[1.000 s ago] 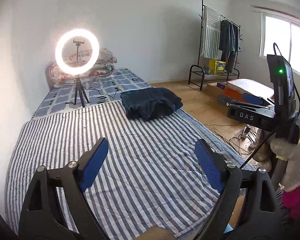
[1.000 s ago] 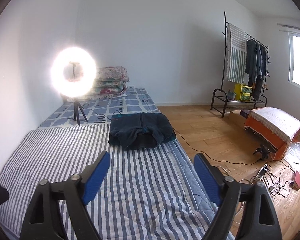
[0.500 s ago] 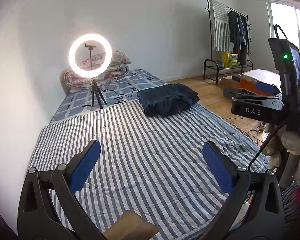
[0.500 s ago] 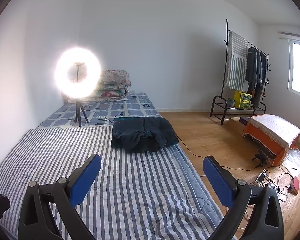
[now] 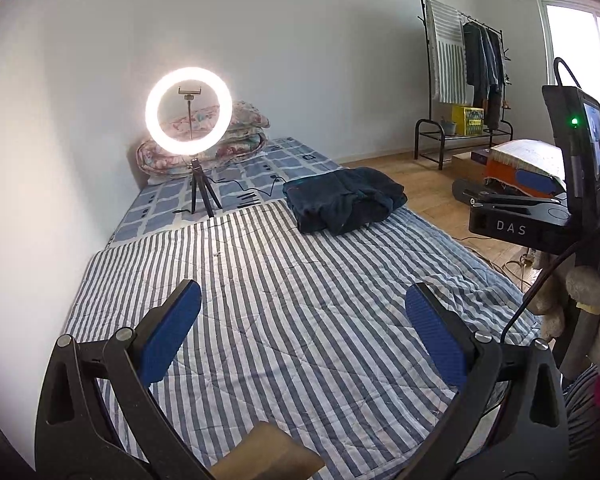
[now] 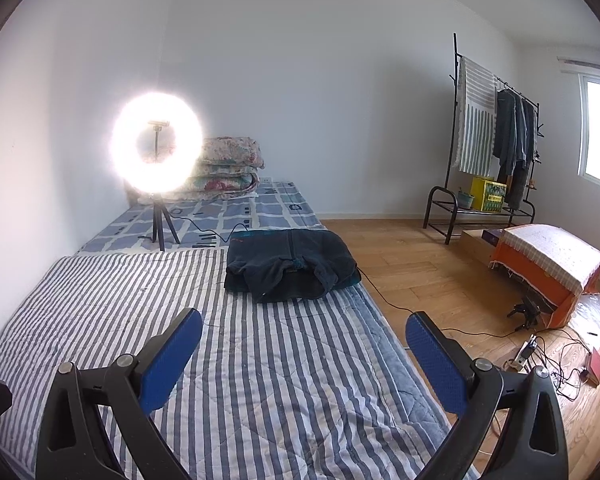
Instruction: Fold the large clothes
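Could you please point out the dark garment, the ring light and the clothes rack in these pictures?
Garment (image 6: pixel 292 266): right wrist view, middle of the folded dark fabric on the striped quilt.
Ring light (image 5: pixel 189 110): left wrist view, point on the phone holder's stem inside the glowing ring.
Clothes rack (image 6: pixel 456 120): right wrist view, its left upright pole.

The only legible text is "DAS", in pale capital letters on the side of the black plastic gripper body at the right of the left wrist frame. Print on the yellow box, upper right, is too small to read.
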`<state>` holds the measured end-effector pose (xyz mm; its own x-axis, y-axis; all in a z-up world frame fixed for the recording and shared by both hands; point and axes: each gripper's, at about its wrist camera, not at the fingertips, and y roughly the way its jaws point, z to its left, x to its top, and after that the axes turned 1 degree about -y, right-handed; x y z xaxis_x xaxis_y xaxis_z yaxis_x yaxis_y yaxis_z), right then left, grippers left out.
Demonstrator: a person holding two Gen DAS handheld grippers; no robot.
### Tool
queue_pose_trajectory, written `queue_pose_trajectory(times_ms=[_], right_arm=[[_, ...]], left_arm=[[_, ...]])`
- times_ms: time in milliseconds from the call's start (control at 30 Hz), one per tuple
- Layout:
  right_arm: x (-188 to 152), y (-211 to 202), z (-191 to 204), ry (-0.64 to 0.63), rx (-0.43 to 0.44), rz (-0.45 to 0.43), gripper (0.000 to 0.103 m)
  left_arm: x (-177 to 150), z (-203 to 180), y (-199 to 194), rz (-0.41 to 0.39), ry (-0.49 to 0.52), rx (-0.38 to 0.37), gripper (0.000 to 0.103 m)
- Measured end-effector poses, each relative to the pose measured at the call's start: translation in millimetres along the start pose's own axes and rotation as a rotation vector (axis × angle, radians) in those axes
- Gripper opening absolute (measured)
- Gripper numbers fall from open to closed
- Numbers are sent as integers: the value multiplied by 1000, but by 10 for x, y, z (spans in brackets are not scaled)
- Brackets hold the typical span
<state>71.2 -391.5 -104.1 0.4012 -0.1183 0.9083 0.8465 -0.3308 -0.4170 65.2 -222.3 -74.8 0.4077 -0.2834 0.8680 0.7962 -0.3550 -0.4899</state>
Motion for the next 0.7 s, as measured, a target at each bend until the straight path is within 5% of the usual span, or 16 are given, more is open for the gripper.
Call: queue_pose_trajectory(times_ms=[700], right_arm=[[-31, 49, 50, -7, 6, 7, 103]], left_arm=[[4, 29, 2, -3, -2, 1, 103]])
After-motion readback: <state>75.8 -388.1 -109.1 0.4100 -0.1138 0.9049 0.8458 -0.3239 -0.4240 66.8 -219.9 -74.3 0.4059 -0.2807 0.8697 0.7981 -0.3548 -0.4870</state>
